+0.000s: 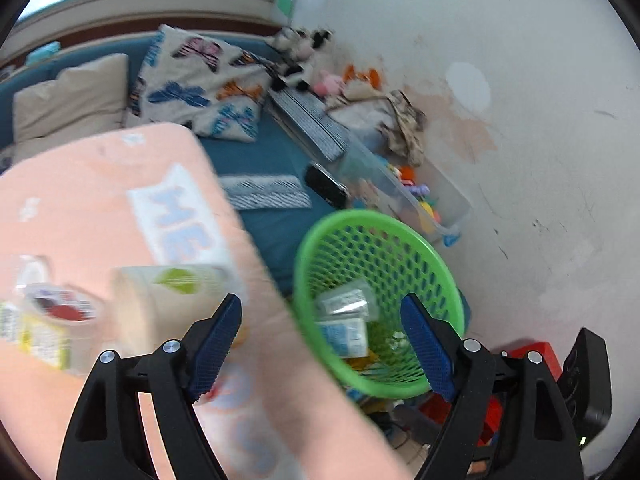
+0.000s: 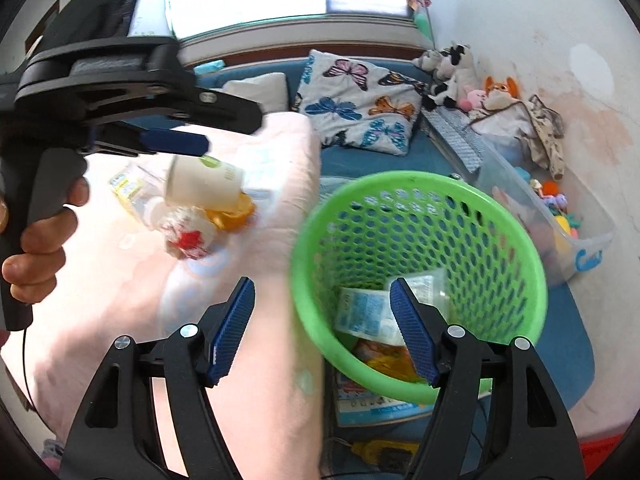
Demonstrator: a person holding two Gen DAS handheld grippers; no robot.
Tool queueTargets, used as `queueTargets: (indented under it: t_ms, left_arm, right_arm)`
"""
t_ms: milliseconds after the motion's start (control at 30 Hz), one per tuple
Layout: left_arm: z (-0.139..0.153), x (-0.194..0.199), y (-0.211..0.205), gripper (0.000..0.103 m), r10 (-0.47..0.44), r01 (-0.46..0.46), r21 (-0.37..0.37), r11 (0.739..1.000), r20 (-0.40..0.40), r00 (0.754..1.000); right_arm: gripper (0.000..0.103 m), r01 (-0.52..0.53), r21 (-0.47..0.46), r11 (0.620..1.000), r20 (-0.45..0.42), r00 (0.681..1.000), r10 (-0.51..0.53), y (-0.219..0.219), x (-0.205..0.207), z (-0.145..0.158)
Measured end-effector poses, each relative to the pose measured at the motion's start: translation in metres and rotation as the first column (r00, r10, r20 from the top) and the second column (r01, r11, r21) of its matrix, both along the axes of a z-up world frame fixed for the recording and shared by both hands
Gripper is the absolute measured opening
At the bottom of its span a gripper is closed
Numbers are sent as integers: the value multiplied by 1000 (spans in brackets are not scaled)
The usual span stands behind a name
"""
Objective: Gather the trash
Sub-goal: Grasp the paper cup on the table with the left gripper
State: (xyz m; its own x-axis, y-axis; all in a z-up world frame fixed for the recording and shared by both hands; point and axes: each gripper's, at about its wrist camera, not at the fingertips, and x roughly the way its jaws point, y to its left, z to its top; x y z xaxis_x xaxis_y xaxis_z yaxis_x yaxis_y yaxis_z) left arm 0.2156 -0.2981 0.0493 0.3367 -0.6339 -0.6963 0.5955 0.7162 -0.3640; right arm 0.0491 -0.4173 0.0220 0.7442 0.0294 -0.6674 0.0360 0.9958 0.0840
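Both grippers, left point(image 1: 322, 342) and right point(image 2: 322, 330), hold jaws spread wide (gripping nothing).

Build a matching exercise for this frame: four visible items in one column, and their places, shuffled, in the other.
Items:
1. white paper cup with green logo
2. pale blue printed packet
3. butterfly-print pillow
4. small colourful toys

Places:
A. inside the clear plastic bin by the wall
B. lying on its side on the pink table
C. on the blue couch
D. inside the green mesh basket

Pairs: 1-B, 2-D, 3-C, 4-A
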Motion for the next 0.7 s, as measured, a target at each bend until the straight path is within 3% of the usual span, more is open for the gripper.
queueTargets:
  t_ms: [133, 300, 533, 700]
  left_arm:
    - [7, 3, 38, 79, 58, -59, 10, 998, 39, 998]
    - [-7, 8, 58, 73, 67, -68, 39, 997, 37, 997]
    - [-40, 22, 51, 66, 63, -63, 68, 996, -8, 998]
    - [-56, 34, 42, 51, 54, -52, 81, 995, -23, 998]
  right_arm:
    - [72, -30, 8, 1000, 13, 999, 30, 12, 10, 8]
    - [72, -67, -2, 998, 24, 997, 67, 28, 20, 14]
    - [72, -81, -2, 997, 9, 997, 81, 31, 27, 11]
    - [73, -81, 9, 997, -4, 997, 81, 29, 31, 6]
